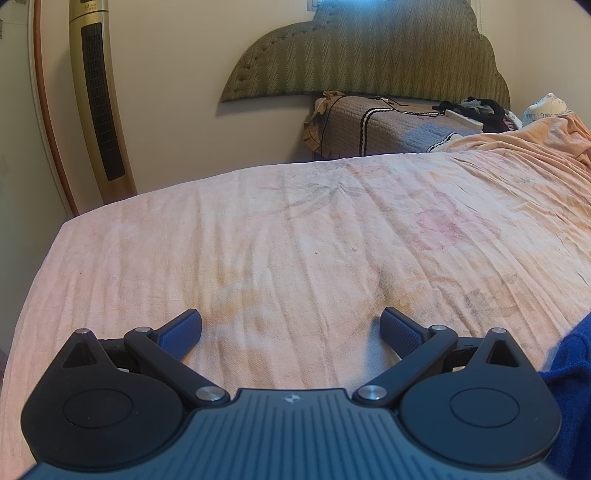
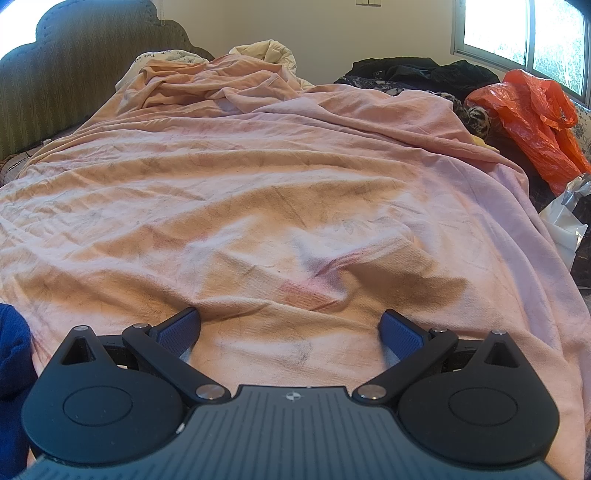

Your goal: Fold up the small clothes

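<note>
Left gripper [image 1: 291,332]: nearest the left wrist camera, its blue-padded fingers [image 1: 183,332] spread wide with nothing between them, poised over bare sheet.
Right gripper [image 2: 291,332]: the same in its own view, jaws wide apart and empty, over a rumpled patch of sheet.
Blue garment [image 1: 570,391]: a deep blue knit cloth (only an edge shows) at the lower right of the left view and at the lower left edge of the right view [image 2: 13,354], so it lies between the two grippers, touched by neither.
Pink sheet [image 1: 295,236]: faded floral print, creased, covering the bed; in the right view it bunches into folds toward the far end [image 2: 229,147].
Headboard [image 1: 369,55]: olive, zigzag-patterned, against the wall.
Grey quilt [image 1: 369,125]: folded below the headboard, with dark clothes piled at its right end.
Tower fan [image 1: 98,103]: gold, standing by the left wall.
Orange plastic bag [image 2: 535,122]: on the bed's right side, under the window [image 2: 524,29].
</note>
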`<control>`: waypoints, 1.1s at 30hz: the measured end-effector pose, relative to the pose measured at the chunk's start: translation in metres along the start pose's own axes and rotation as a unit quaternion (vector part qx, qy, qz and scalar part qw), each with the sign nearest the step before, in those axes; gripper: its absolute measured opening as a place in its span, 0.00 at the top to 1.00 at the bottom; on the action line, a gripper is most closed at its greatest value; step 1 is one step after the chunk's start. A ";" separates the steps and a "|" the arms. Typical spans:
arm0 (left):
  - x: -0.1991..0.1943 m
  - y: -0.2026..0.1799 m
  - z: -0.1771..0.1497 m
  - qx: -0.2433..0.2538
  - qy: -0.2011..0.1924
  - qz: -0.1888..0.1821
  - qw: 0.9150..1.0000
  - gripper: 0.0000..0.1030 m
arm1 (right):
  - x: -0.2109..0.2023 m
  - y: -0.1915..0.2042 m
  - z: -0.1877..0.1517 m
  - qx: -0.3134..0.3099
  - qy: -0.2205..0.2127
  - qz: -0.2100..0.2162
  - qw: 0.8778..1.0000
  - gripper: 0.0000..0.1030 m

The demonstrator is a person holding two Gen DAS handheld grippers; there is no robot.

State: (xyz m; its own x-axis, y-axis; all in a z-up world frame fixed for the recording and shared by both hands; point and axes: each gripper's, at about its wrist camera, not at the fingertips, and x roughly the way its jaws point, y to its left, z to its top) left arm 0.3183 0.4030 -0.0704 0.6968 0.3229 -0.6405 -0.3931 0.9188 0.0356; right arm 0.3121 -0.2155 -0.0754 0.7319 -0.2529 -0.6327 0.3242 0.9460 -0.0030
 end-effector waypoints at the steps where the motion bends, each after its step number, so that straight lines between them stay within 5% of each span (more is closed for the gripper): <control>1: 0.001 0.003 0.000 0.000 0.000 0.000 1.000 0.00 | 0.000 0.000 0.000 0.000 0.000 0.000 1.000 0.00; 33: 0.001 0.002 0.000 0.000 0.000 0.000 1.000 0.00 | 0.001 0.001 0.000 0.000 0.000 0.000 1.000 0.00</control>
State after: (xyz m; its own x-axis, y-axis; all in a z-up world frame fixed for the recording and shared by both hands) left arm 0.3180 0.4046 -0.0708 0.6975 0.3224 -0.6400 -0.3920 0.9193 0.0359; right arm 0.3126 -0.2150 -0.0760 0.7318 -0.2536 -0.6326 0.3244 0.9459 -0.0039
